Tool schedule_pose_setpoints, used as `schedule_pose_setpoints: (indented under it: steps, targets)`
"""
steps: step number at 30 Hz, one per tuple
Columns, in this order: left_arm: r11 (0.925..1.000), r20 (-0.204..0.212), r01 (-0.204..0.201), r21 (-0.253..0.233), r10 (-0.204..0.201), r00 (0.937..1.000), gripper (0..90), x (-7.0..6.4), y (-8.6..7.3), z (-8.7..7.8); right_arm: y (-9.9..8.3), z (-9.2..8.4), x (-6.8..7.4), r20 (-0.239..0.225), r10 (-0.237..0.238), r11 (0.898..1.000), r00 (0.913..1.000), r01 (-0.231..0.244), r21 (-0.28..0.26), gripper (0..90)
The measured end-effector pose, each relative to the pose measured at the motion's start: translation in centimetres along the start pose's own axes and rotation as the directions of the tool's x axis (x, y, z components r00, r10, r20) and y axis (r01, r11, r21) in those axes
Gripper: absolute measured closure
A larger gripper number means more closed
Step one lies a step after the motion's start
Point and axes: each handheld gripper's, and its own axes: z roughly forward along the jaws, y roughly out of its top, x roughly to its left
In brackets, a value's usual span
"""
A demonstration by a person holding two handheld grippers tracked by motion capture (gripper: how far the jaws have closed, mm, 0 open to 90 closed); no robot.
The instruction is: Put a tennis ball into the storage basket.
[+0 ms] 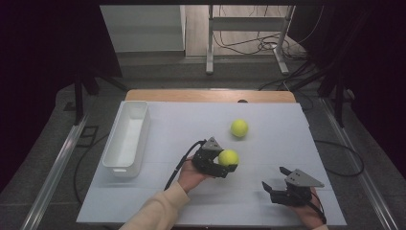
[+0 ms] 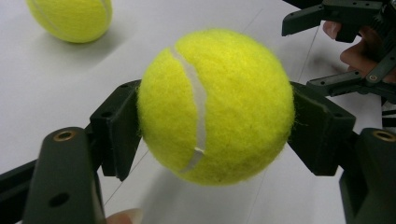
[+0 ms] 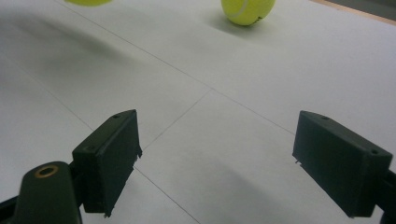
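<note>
High view: two tennis balls (image 1: 239,128) (one gripped)

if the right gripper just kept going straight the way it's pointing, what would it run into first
Probably nothing soon: ahead of the open right gripper lies bare white table sheet. The loose tennis ball sits far ahead, slightly right of centre, so it looks like the first thing roughly in line, though depth is hard to judge.

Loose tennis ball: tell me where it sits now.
In the high view the loose tennis ball lies on the white table cover, right of centre, just beyond the ball clamped in the left hand-held gripper, well right of the white bin.
</note>
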Motion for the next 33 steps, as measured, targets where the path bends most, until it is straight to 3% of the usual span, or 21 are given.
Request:
schedule_pose_setpoints:
  steps: [22, 33]
  targets:
    - [0.9993, -0.026, 0.024, -0.029, -0.024, 0.9994, 26.2, 0.9, -1.1, -2.7, 0.0, 0.0, 0.0, 0.001, -0.005, 1.000, 1.0000, 0.005, 0.003, 15.5]
    - [0.9971, -0.043, 0.038, -0.066, -0.041, 0.9982, 26.2, 1.5, -1.1, -4.5, -0.1, 0.0, 0.0, -0.002, -0.010, 1.000, 0.9999, 0.010, 0.002, 15.5]
